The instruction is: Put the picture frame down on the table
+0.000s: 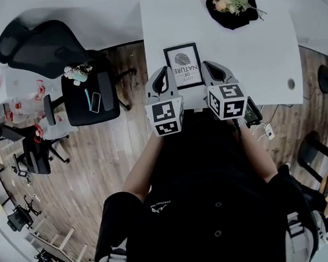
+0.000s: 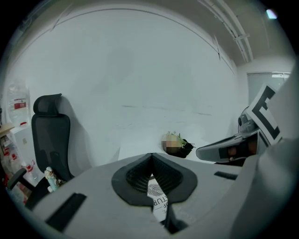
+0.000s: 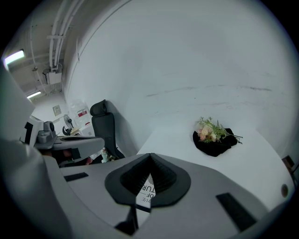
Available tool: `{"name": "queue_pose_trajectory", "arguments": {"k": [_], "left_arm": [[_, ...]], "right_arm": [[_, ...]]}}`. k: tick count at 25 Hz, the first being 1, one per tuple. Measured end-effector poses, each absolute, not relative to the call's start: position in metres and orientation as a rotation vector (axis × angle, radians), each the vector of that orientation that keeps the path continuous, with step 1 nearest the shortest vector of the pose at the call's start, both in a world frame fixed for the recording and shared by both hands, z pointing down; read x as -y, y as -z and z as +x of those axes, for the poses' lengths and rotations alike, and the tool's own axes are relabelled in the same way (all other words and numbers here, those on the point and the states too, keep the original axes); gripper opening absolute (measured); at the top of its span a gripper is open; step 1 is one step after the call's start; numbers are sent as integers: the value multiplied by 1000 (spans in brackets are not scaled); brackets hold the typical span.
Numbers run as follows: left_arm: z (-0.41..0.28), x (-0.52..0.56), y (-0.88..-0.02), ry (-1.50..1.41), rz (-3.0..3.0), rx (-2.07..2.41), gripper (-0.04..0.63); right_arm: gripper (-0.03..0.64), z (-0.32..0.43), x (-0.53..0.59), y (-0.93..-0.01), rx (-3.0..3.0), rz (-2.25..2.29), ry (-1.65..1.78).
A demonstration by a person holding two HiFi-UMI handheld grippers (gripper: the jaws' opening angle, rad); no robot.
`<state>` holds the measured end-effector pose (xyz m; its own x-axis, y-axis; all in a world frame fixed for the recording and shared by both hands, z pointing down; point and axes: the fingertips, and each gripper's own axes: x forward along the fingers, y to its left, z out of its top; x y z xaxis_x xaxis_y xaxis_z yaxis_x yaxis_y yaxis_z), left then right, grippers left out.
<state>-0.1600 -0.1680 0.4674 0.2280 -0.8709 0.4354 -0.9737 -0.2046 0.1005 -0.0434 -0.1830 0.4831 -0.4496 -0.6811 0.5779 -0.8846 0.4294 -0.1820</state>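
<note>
Picture frame [image 1: 184, 65]: It has a black edge and a white print with a fingerprint drawing. In the head view it is in the upper middle, over the near edge of the white table [image 1: 259, 46]. I cannot tell if its bottom touches the table.
Left tool [image 1: 163, 82]: It is closed on the frame's left side.
Right tool [image 1: 212, 74]: It is closed on the frame's right side.
How to do it well: I think both tools should go down together and level, so the frame does not tip. It would be safer a bit farther in from the table's edge. Let go only when the frame rests firm, and open both tools at once.
Flowers [image 1: 232, 2]: They lie on something black at the upper right. They are well apart from the frame, so they are not in the way.
Head view only: It shows the whole frame, both tools, and a desk chair [image 1: 87, 91] at the left with small things on its seat.
Gripper views only: Each shows its own jaws pressed together, with a strip of the print peeking out below them. The right gripper view shows how much bare table lies ahead.
</note>
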Motion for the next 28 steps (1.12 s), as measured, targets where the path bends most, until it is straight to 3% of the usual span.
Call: {"name": "queue_pose_trajectory", "arguments": {"k": [28], "left_arm": [[-168,201,-282,-57,2459,1952,6]], "right_arm": [[-2,-23,223,-317,2533,1581,-394]]}}
